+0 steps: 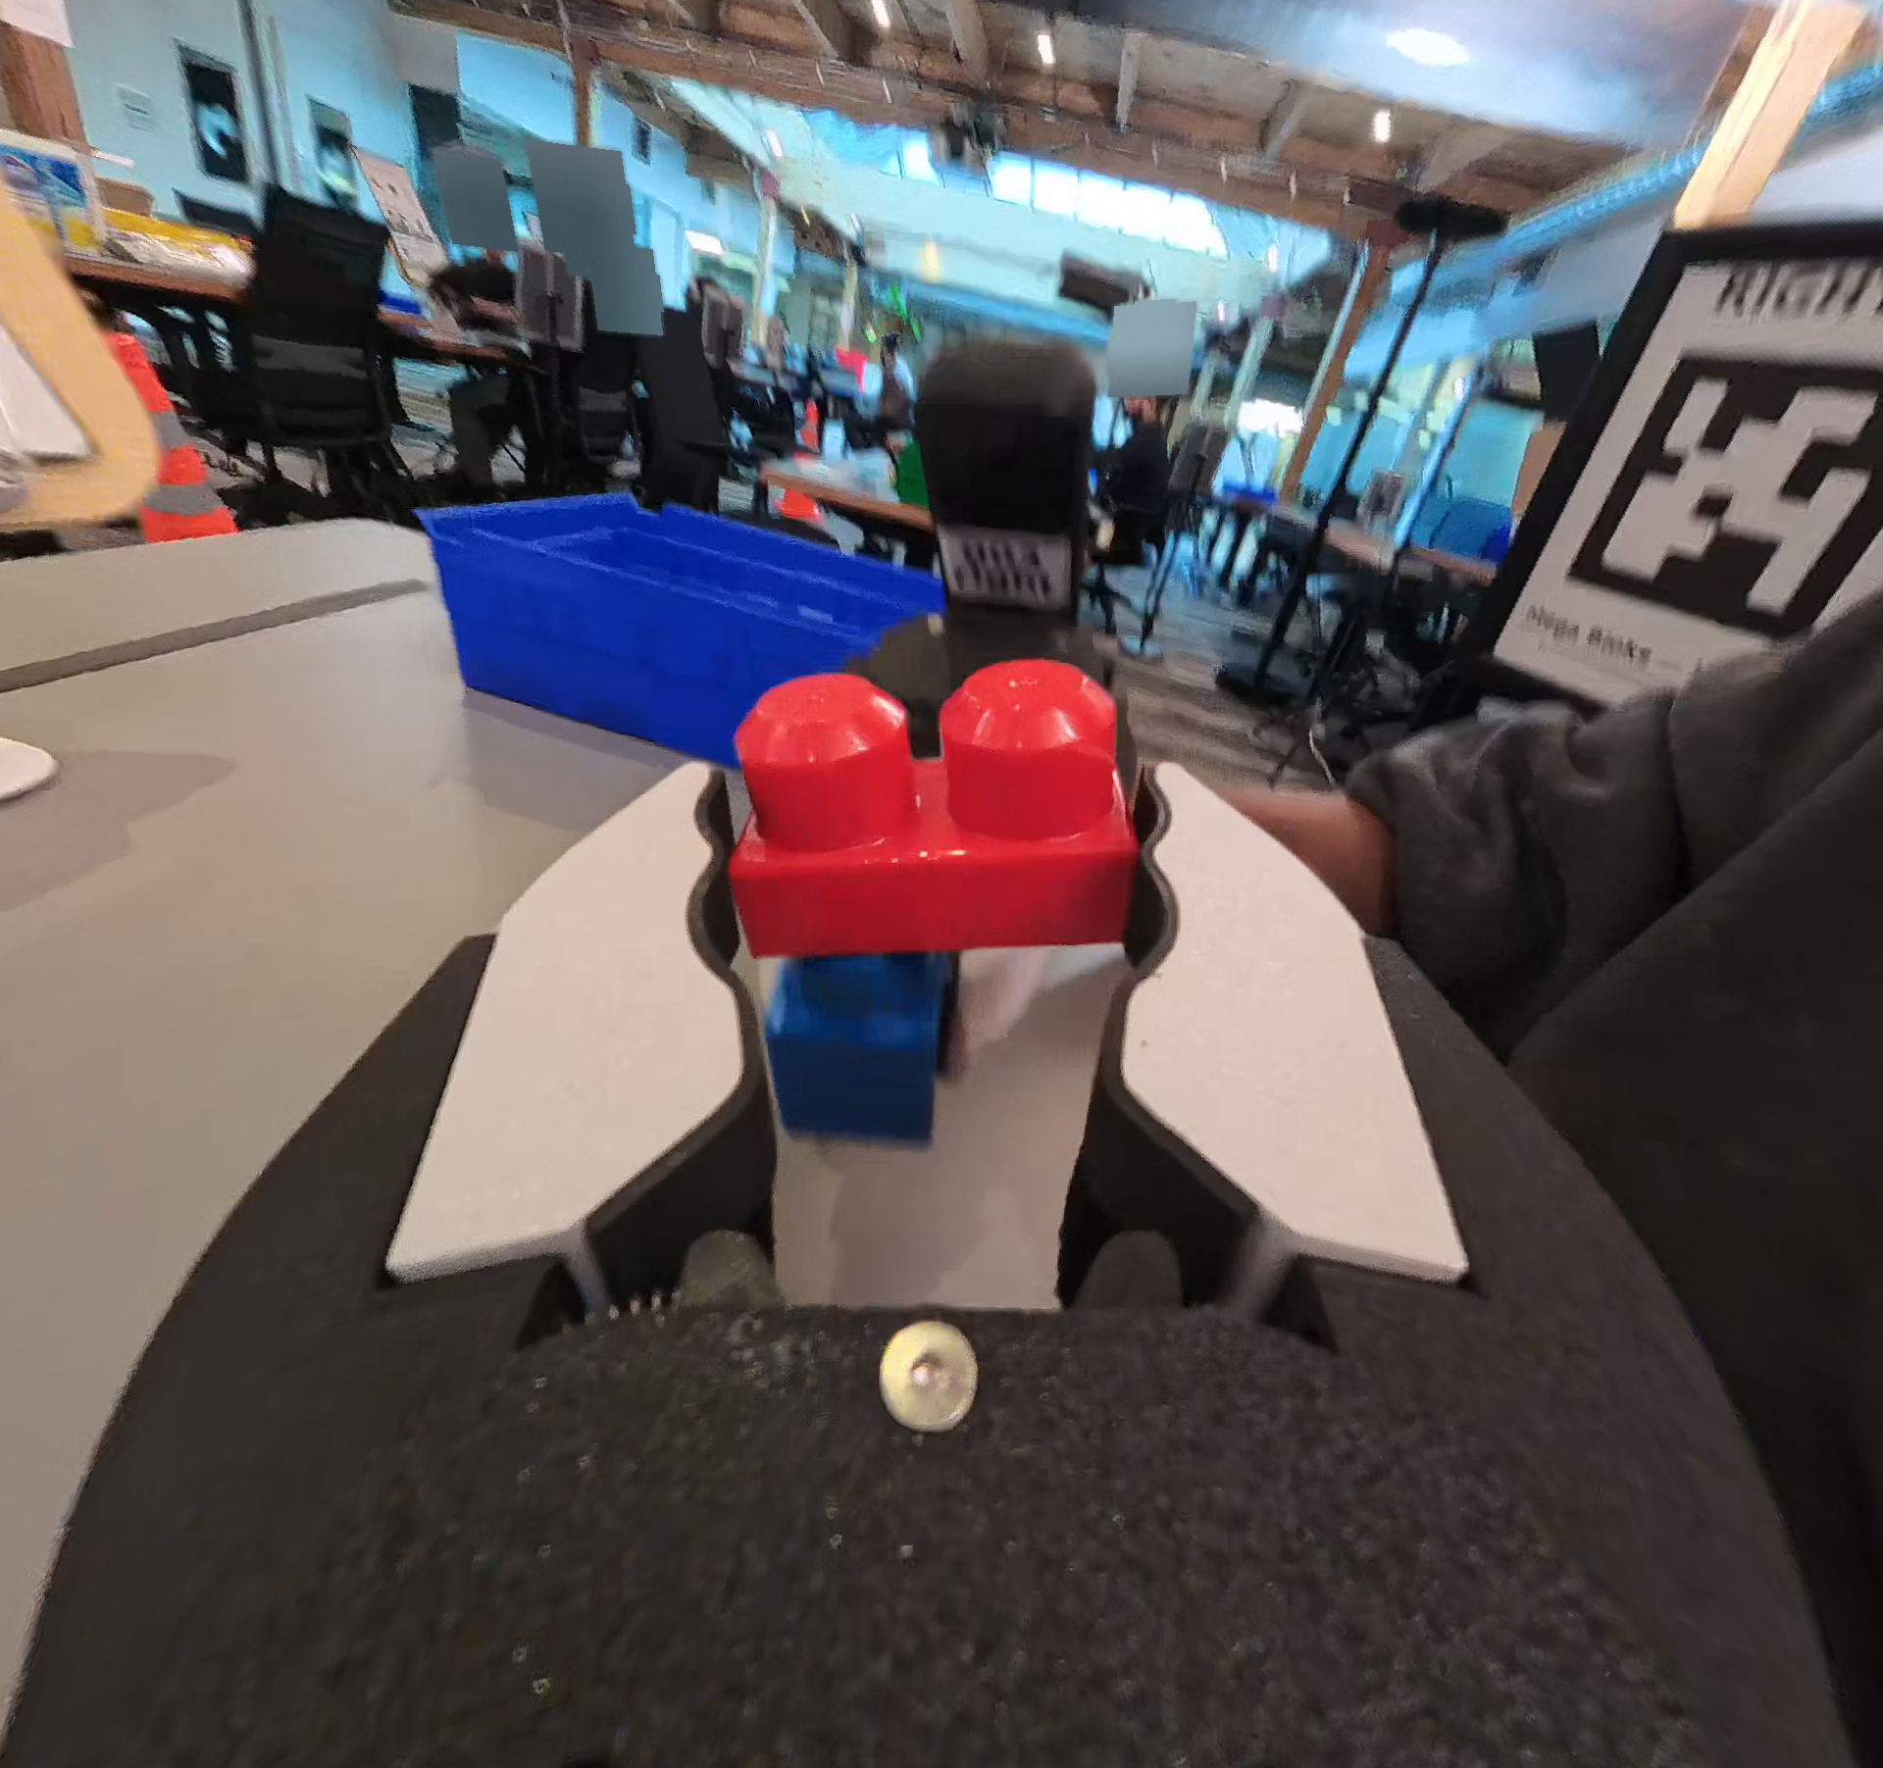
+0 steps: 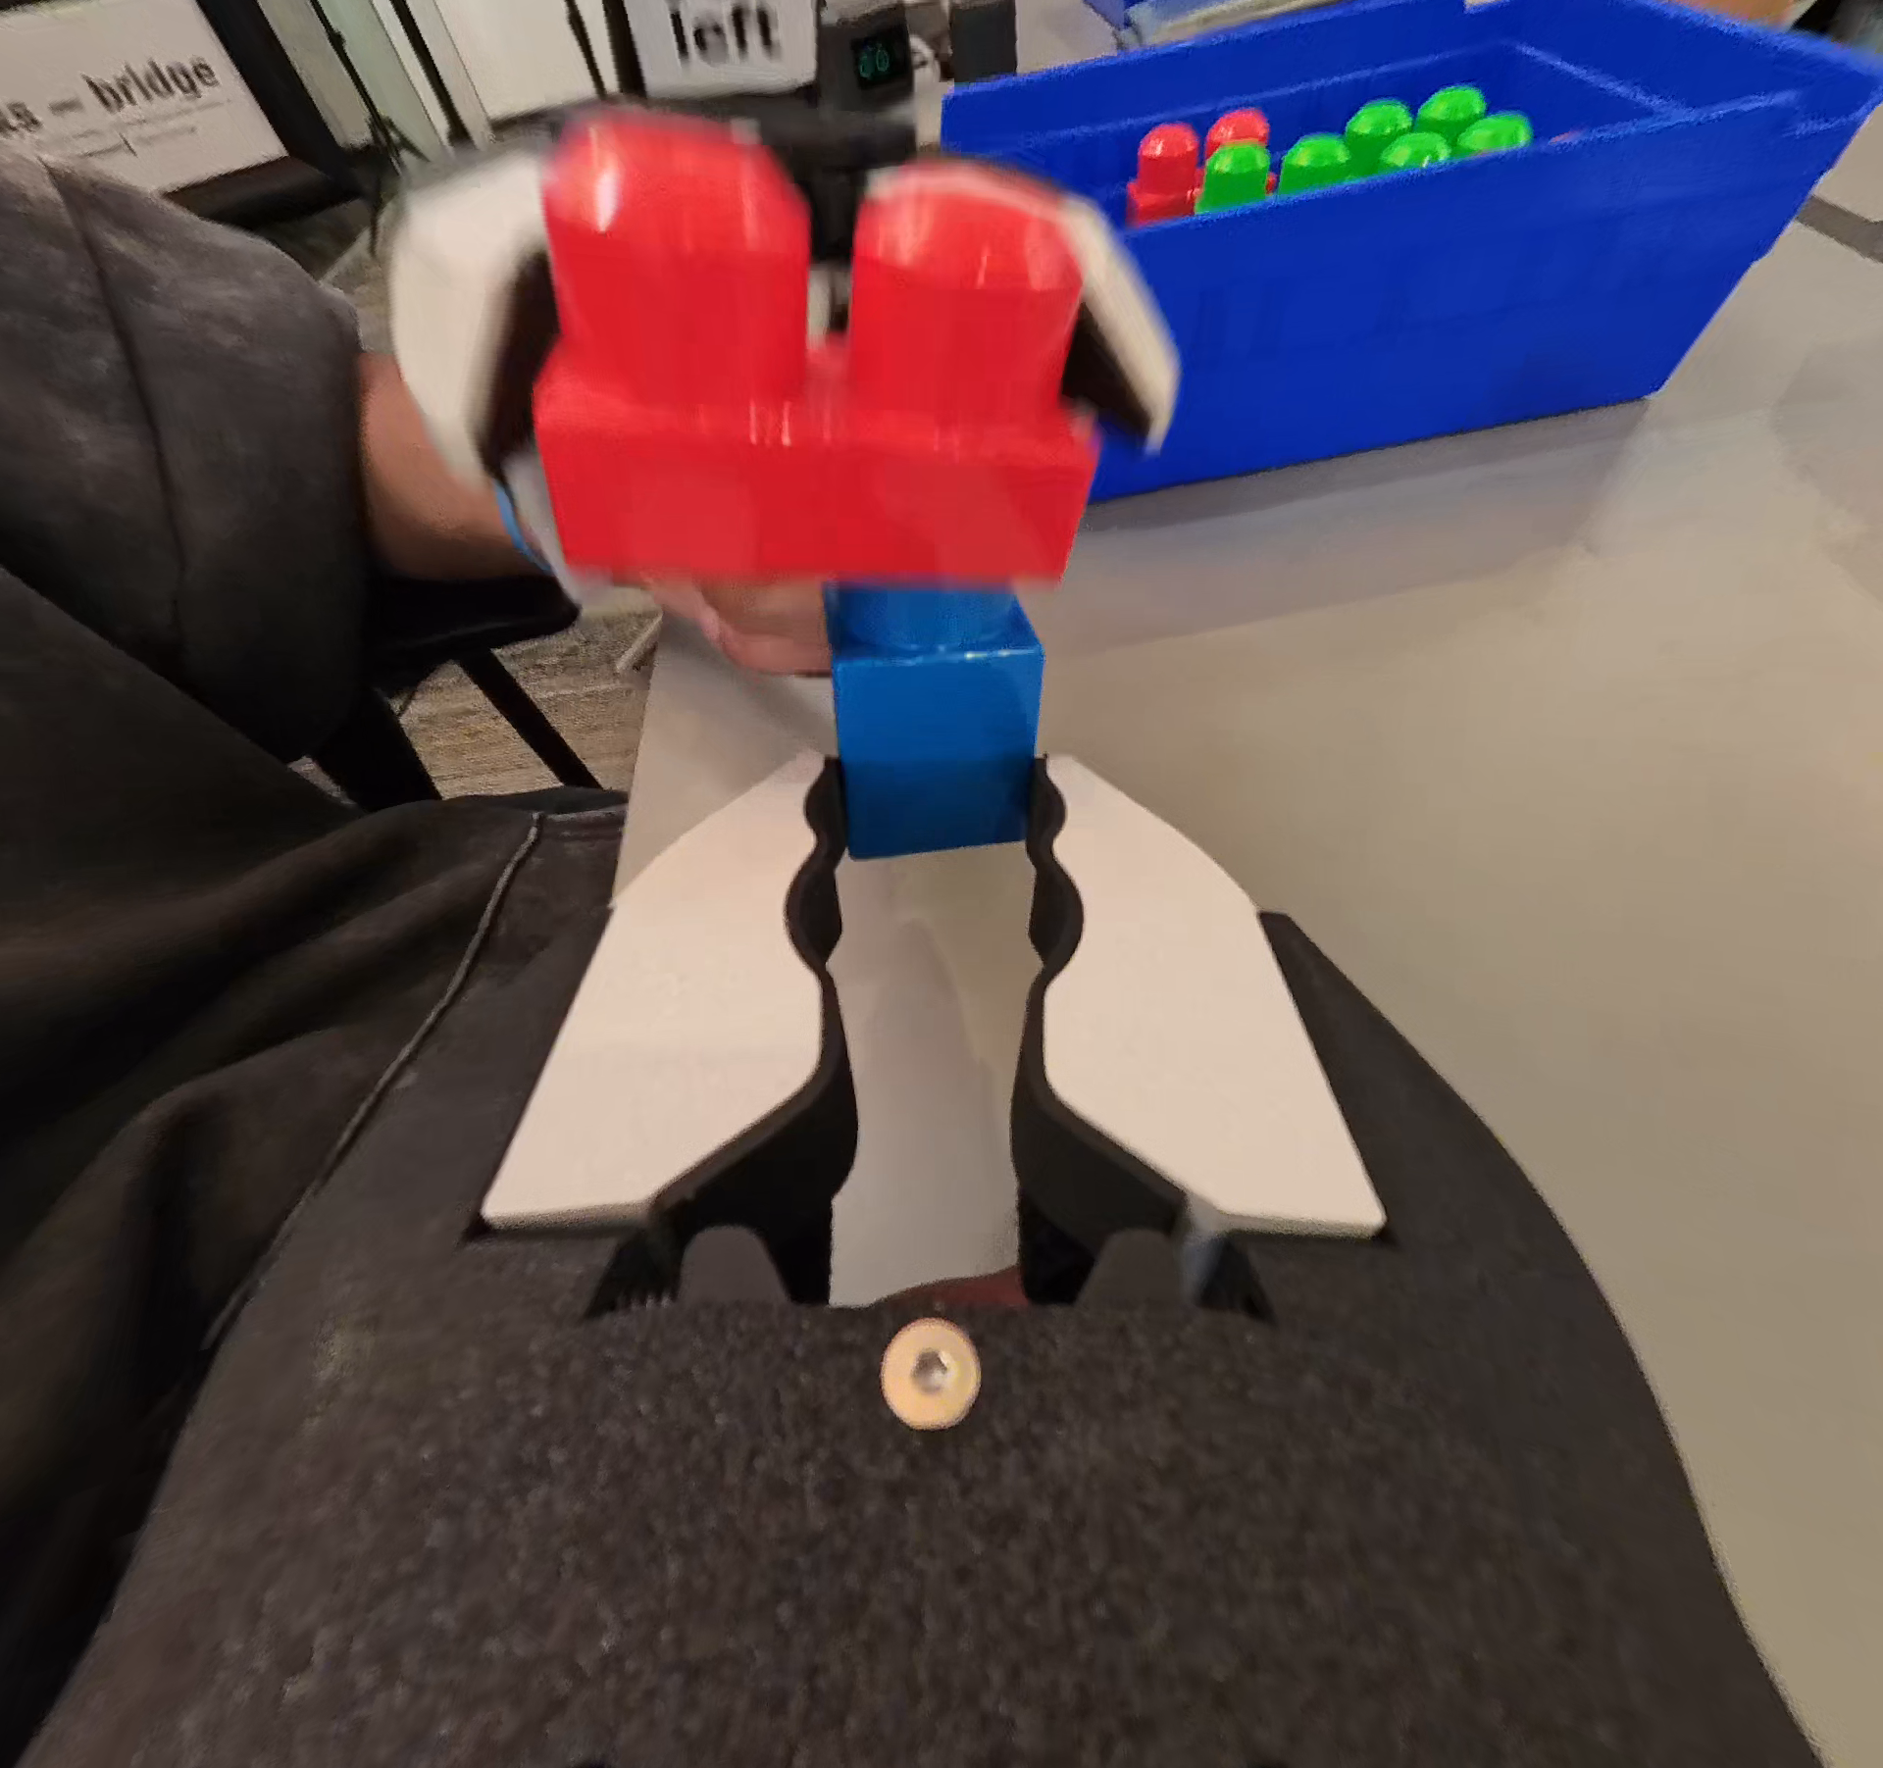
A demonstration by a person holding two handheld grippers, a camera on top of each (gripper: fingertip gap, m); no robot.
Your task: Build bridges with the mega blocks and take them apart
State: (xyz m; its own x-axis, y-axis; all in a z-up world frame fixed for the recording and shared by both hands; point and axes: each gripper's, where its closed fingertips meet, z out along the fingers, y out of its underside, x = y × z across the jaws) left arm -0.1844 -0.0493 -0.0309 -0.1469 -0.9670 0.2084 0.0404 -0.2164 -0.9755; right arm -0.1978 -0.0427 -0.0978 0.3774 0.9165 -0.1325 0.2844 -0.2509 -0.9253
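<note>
Grey table (image 2: 1427, 802); claws clamping red block (image 1: 932, 879), blue block (image 2: 932, 772).

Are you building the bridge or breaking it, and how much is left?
Can't tell which. In hand: the left gripper pinches the red block, the right gripper pinches the blue block under it, and their studs look close or joined. Several red and green blocks lie in the blue bin. No finished bridge shows.
</note>
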